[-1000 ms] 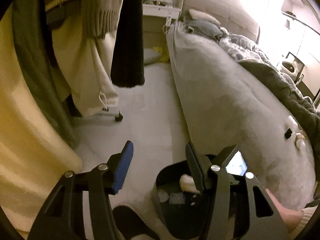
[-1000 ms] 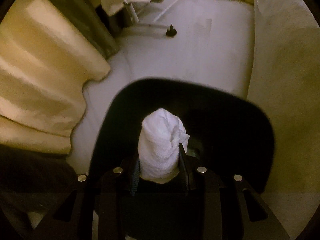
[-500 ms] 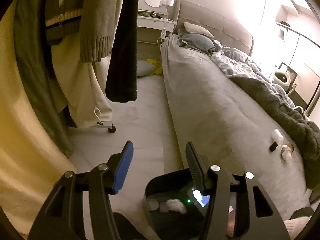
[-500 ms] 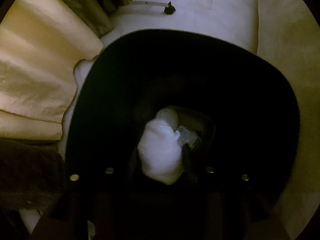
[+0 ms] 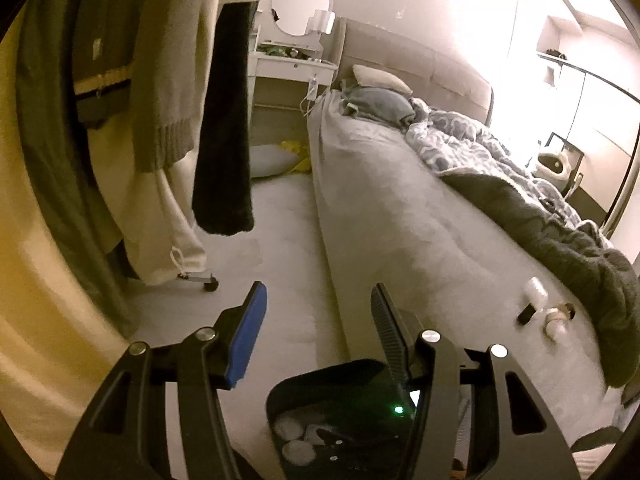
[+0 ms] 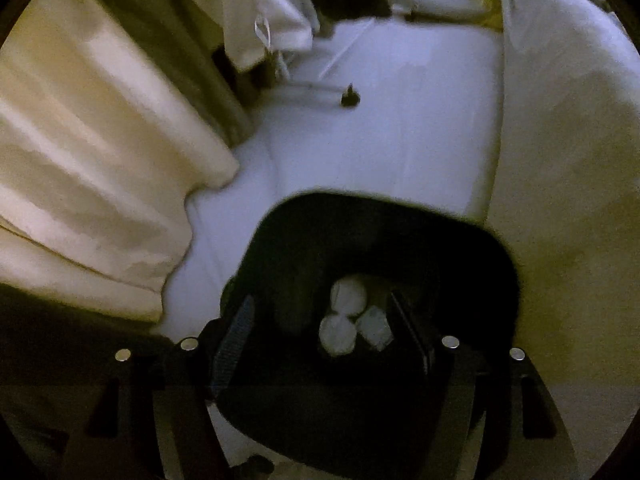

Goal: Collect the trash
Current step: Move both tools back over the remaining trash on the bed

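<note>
A black trash bin [image 6: 460,248] stands on the pale floor between the bed and the curtain. Several white crumpled tissues [image 6: 348,320] lie at its bottom. My right gripper [image 6: 324,320] hangs just above the bin's opening, open and empty. In the left wrist view the bin [image 5: 320,392] is at the bottom edge with white tissues [image 5: 294,438] inside. My left gripper [image 5: 318,324] is open and empty, held above the floor beside the bed. Small bits [image 5: 536,290] lie on the bed's near corner.
A large bed [image 5: 420,216] with grey bedding fills the right. Clothes [image 5: 188,80] hang on a wheeled rack [image 5: 210,286] at left, next to a cream curtain [image 6: 100,168]. A white dresser with a round mirror [image 5: 302,8] stands at the far end.
My right gripper has opened and let the white tissue drop into the bin, then lifted a little. My left gripper has tilted upward, showing more of the room.
</note>
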`<state>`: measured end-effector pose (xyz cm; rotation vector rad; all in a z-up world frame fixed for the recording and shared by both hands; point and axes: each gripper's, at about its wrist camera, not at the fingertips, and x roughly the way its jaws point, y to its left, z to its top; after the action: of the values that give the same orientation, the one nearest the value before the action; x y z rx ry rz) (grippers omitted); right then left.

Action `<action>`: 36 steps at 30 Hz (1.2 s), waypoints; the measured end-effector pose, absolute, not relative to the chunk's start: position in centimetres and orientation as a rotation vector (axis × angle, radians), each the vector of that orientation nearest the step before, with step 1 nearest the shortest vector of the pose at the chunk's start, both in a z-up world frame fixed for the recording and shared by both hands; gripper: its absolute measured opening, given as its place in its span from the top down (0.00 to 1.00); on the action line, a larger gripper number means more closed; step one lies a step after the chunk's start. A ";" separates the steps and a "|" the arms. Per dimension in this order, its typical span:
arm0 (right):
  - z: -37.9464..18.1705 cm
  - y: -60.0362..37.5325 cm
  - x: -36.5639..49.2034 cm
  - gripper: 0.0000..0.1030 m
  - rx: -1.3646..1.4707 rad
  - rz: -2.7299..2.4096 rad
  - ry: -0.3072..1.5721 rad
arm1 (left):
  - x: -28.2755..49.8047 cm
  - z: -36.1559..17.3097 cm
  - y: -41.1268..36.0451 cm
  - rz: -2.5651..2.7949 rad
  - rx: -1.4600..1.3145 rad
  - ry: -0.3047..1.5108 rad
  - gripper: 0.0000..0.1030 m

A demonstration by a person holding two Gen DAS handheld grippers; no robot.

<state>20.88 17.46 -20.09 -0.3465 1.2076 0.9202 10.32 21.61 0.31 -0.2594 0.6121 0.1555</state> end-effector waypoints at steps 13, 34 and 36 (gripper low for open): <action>-12.4 10.7 21.5 0.32 -0.297 0.893 0.985 | 12.7 2.3 16.2 0.085 -0.208 0.573 0.43; -6.4 -5.2 23.1 0.33 -0.278 0.710 0.780 | 17.3 1.0 6.6 -0.095 -0.145 0.627 0.28; -6.2 -6.7 23.4 0.33 -0.265 0.685 0.772 | 17.8 0.4 5.7 -0.114 -0.139 0.643 0.27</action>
<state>23.45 -6.69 -6.17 -0.2648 0.7719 0.6851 17.82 5.66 0.44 -0.1392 0.6432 -0.1139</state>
